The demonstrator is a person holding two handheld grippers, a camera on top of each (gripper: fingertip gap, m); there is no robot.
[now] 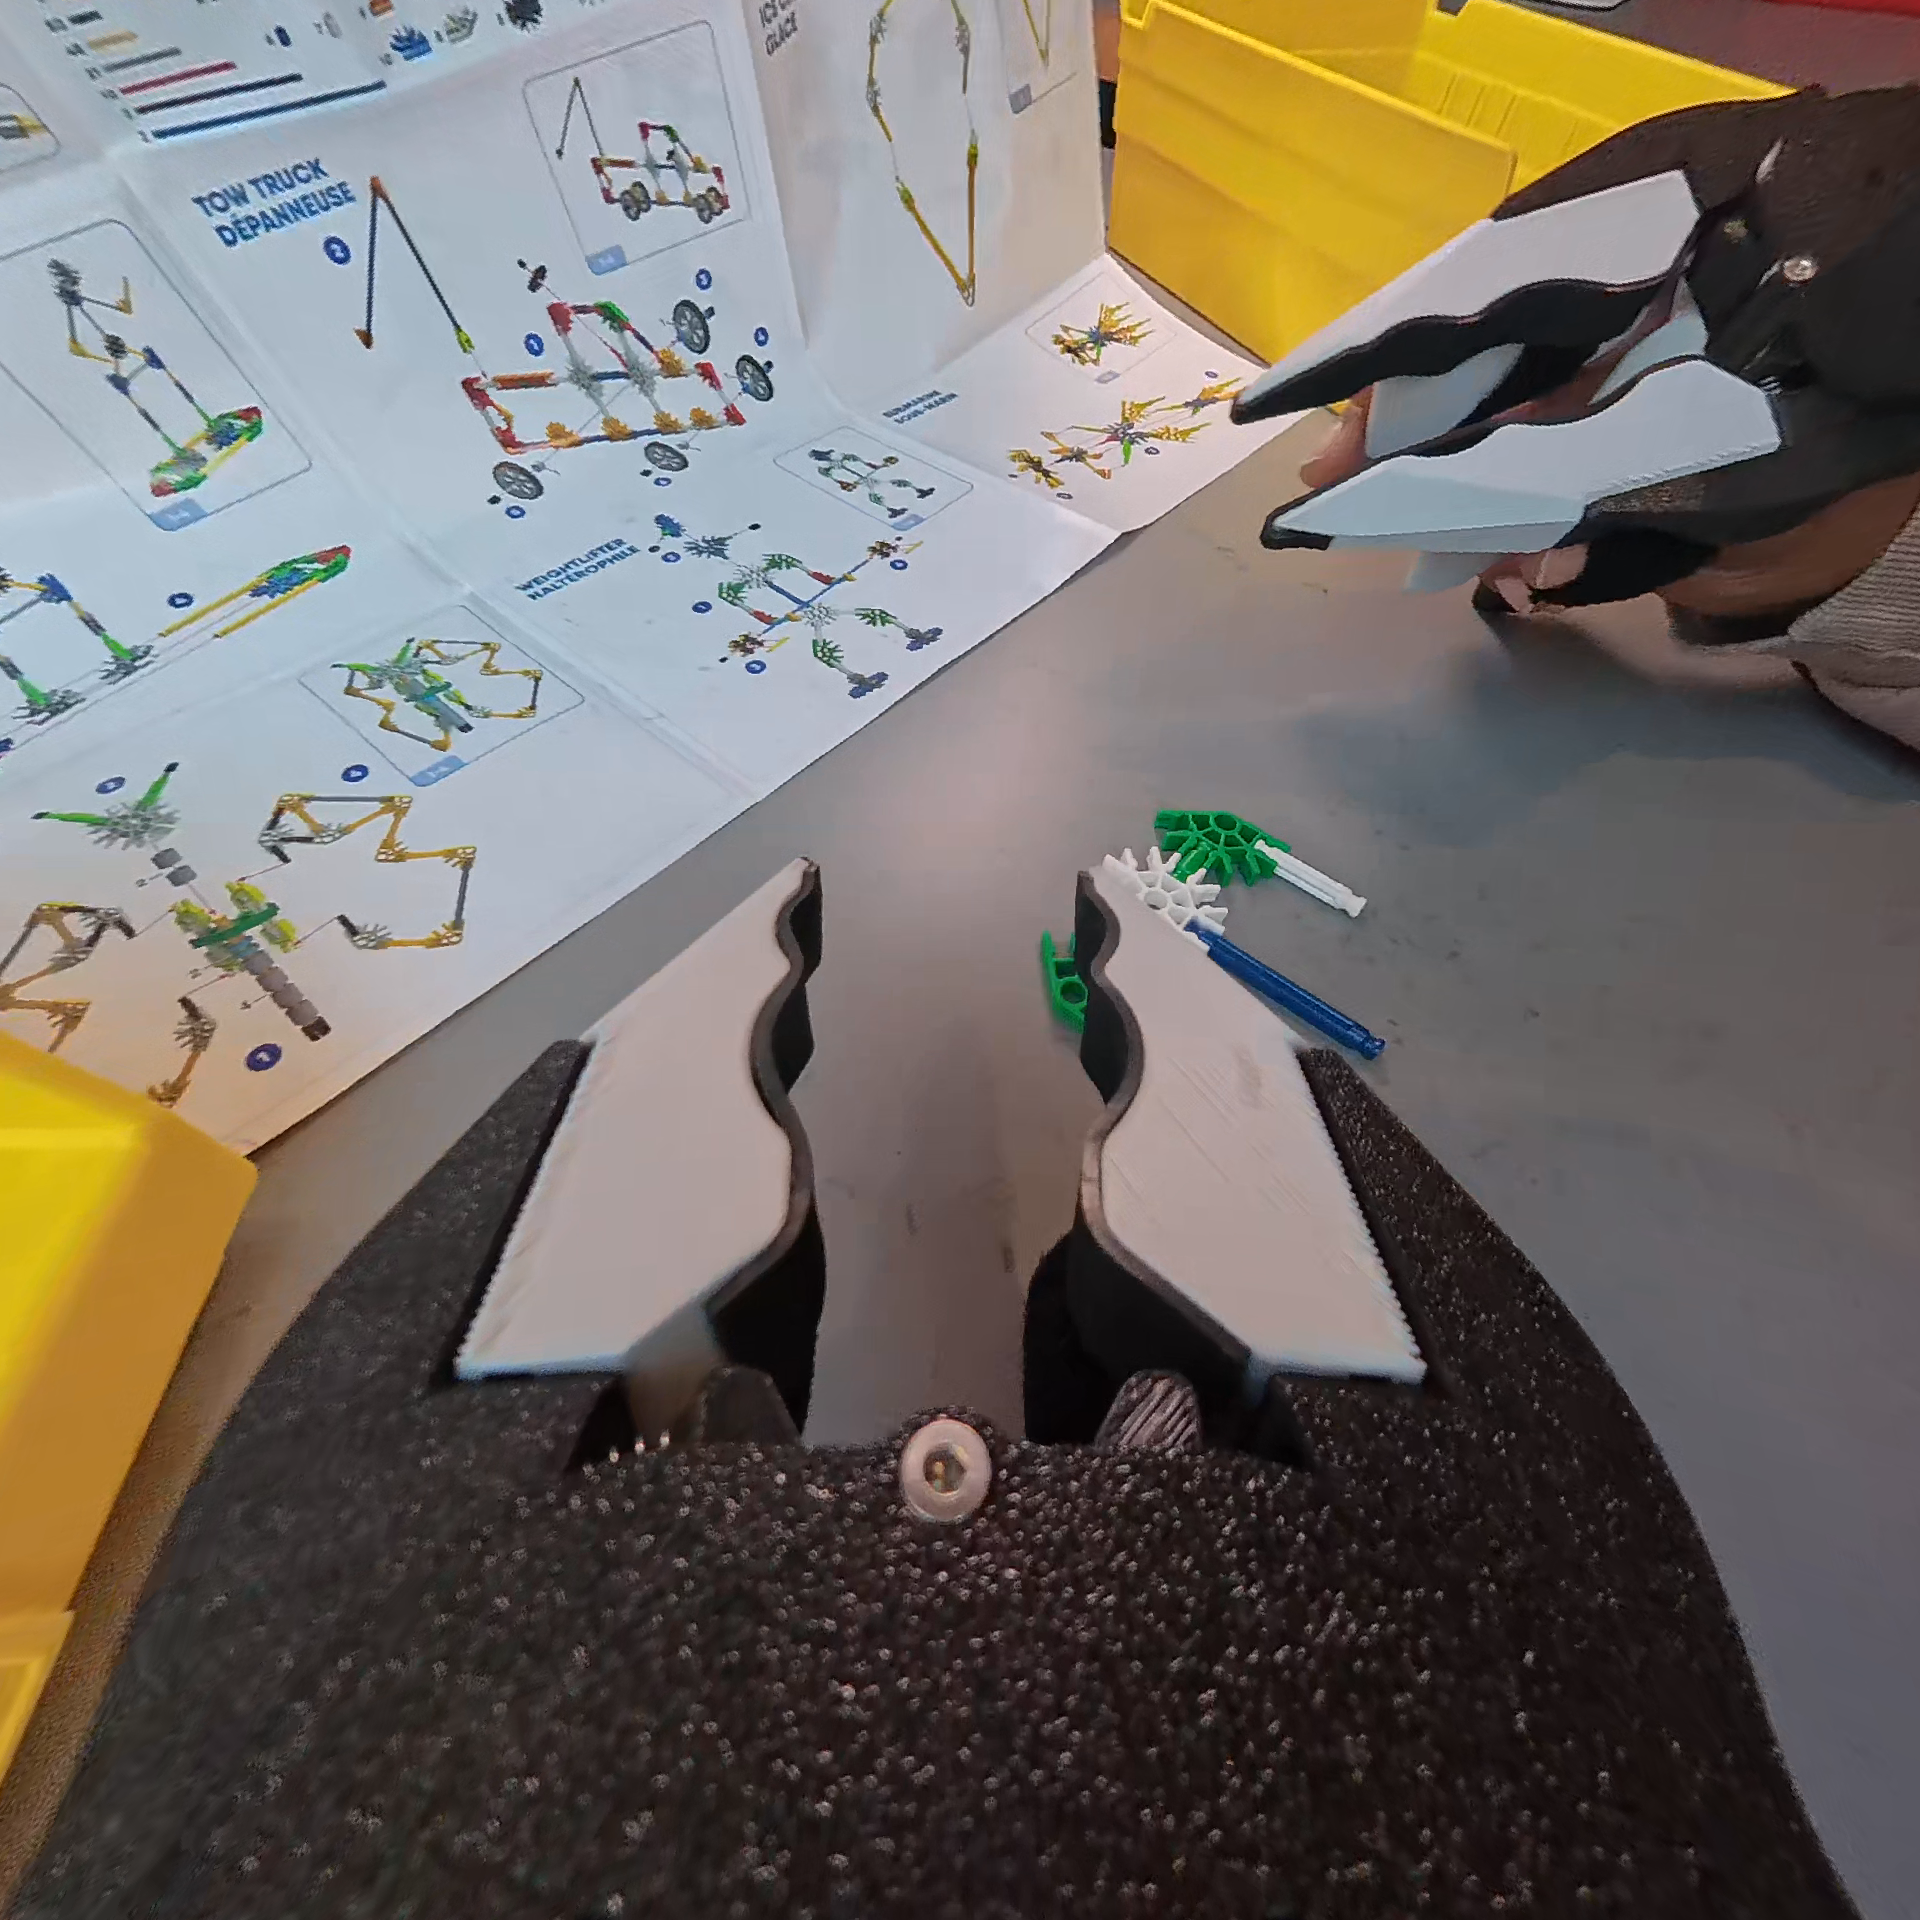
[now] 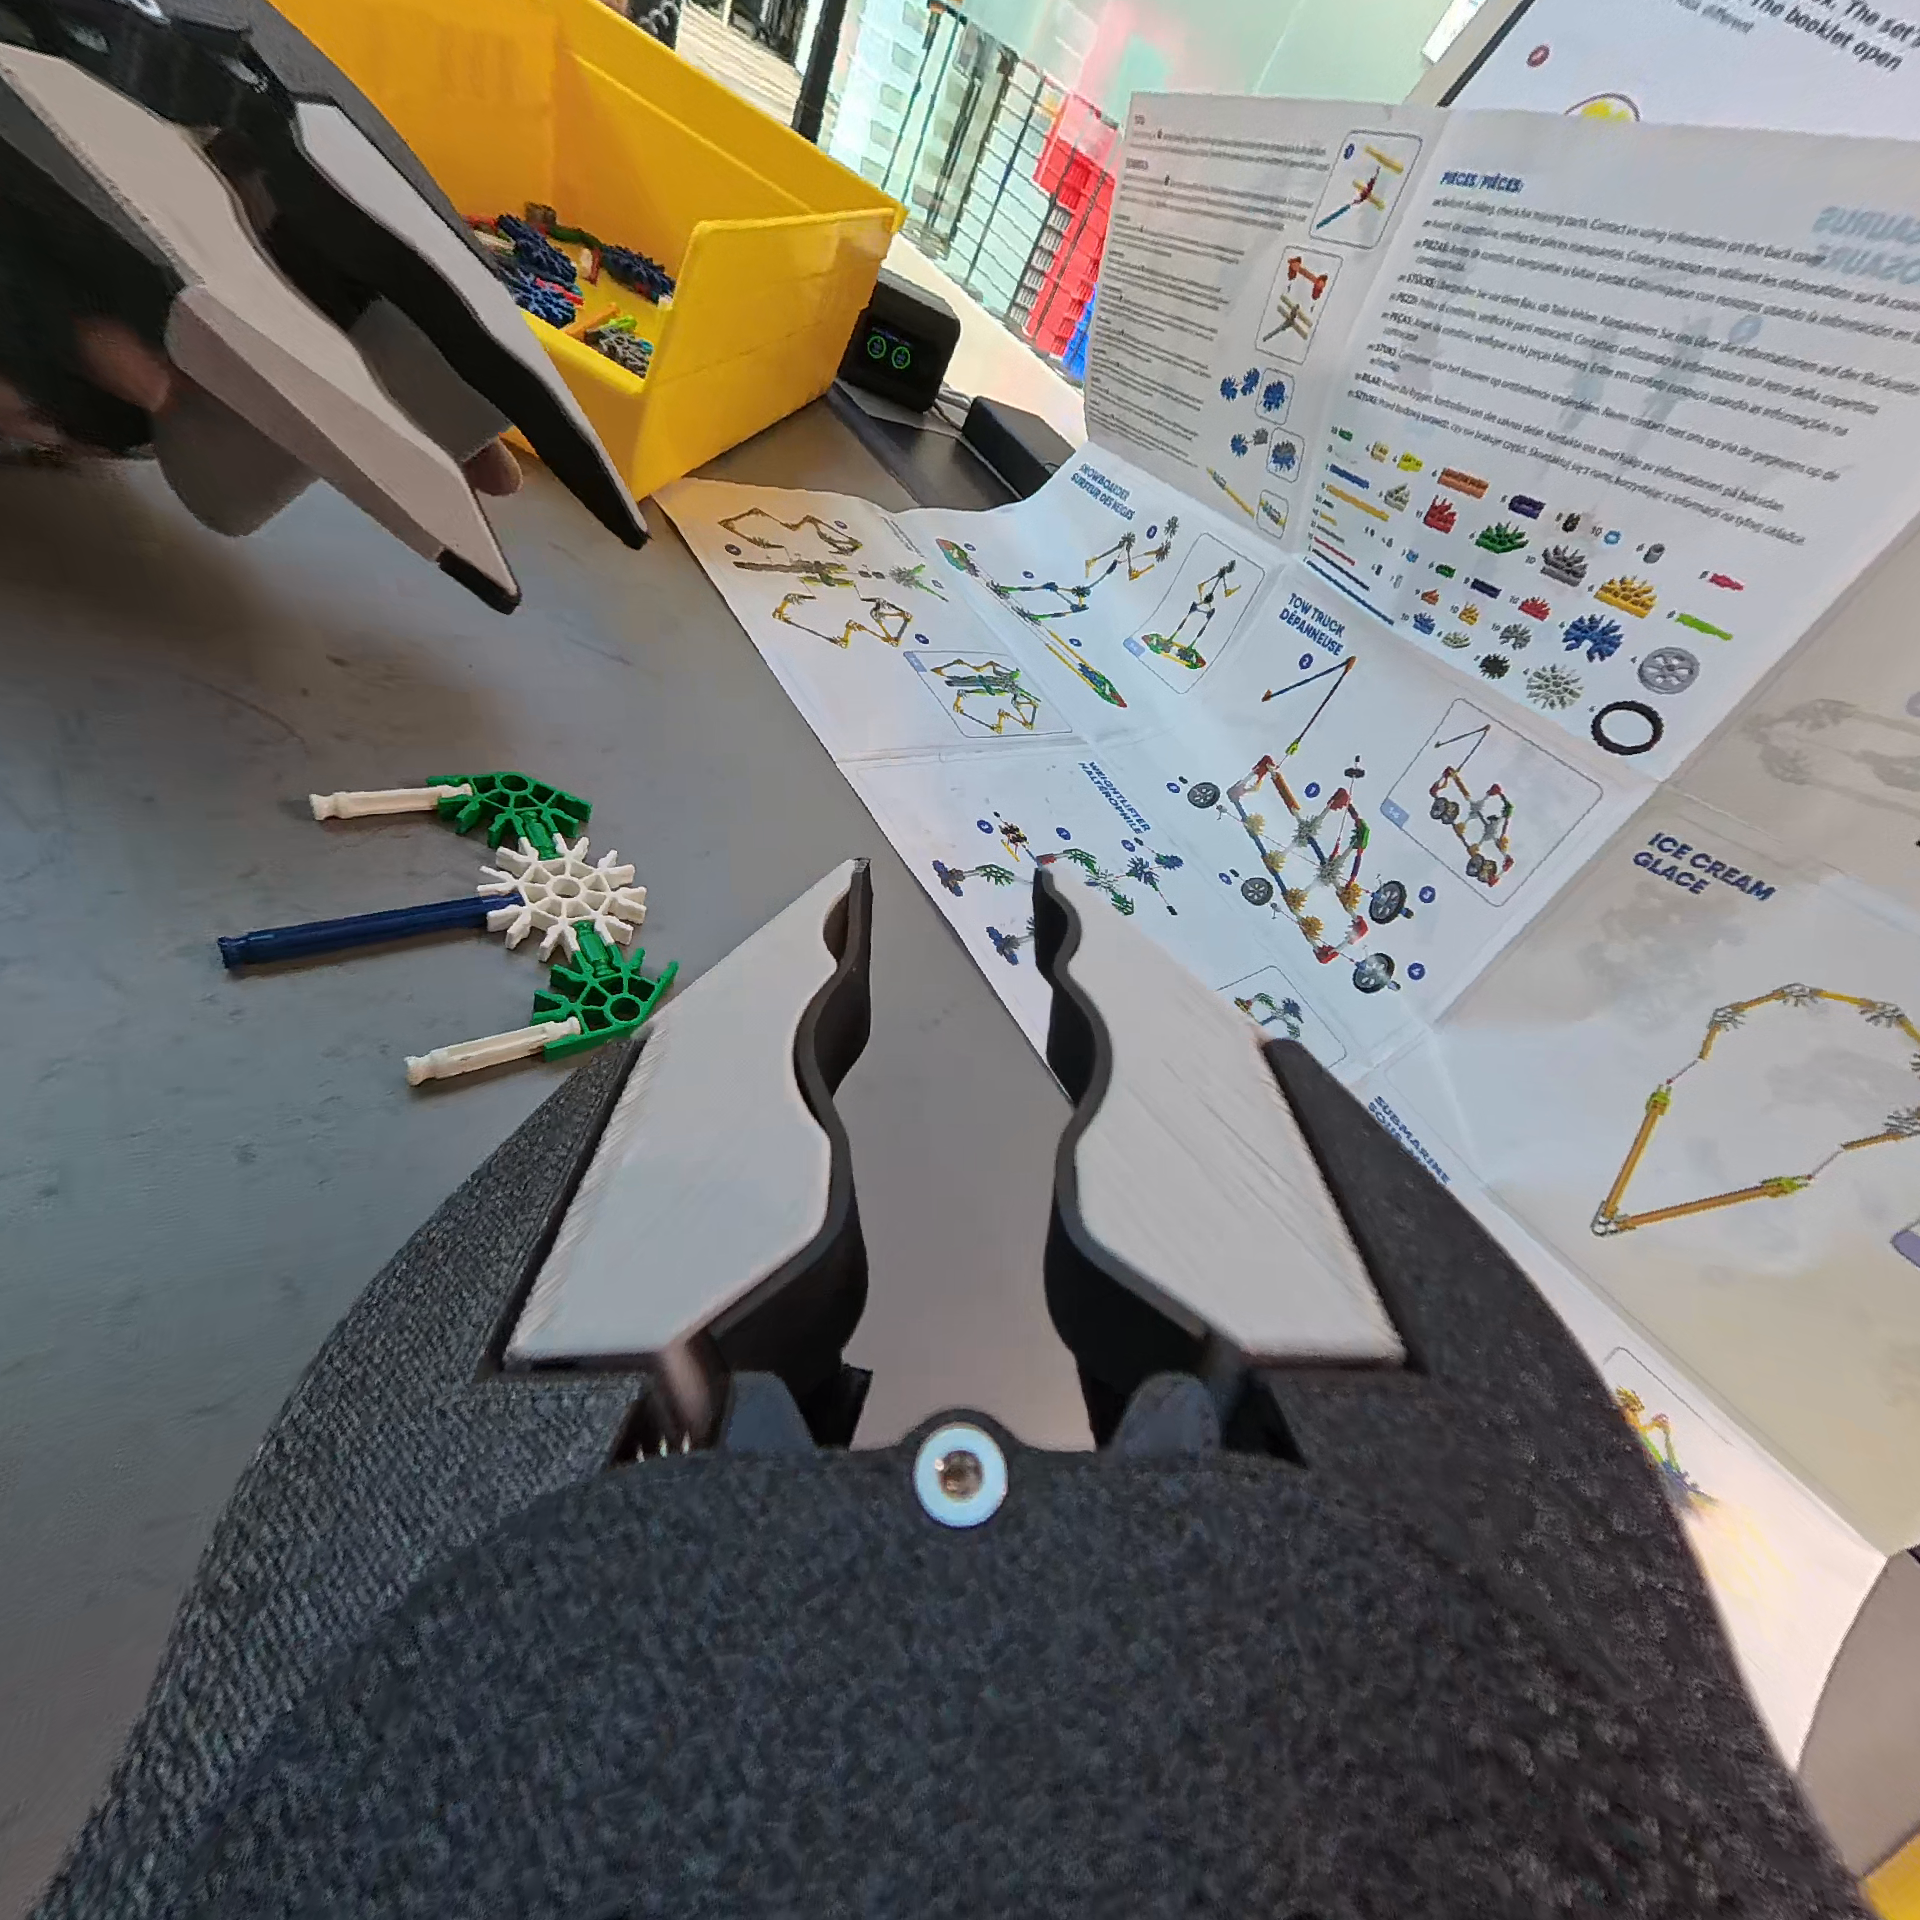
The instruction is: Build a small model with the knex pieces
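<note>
In the left wrist view, the left gripper (image 1: 945, 894) hovers low over the grey tabletop (image 1: 1455, 1039) with its white, black-edged fingers spread apart and nothing between them. Just beside its right finger, partly hidden by it, lies a small assembly of plastic construction-toy pieces (image 1: 1205, 894): a white snowflake-shaped connector, green fan-shaped connectors, a blue rod and a white rod. A large unfolded paper instruction sheet (image 1: 416, 468) with coloured model diagrams and printed headings covers the table to the left and rises at the back. A yellow plastic bin (image 1: 1299, 156) stands behind it, and another yellow bin corner (image 1: 94, 1299) sits at the lower left. The right gripper (image 1: 1262, 473) hangs at the upper right, its fingers parted and empty, held by a hand in a dark fingerless glove (image 1: 1662, 582).

In the right wrist view, the right gripper (image 2: 951, 873) is released, its tips over the edge of the instruction sheet (image 2: 1455, 727). The toy assembly (image 2: 540, 904) lies on the table just left of its left finger. The left gripper (image 2: 561, 571) hovers at the upper left, fingers apart. Behind it, the yellow bin (image 2: 748, 312) holds loose blue, grey and orange pieces. A small black device with a lit screen (image 2: 899, 343) sits beside the bin.
</note>
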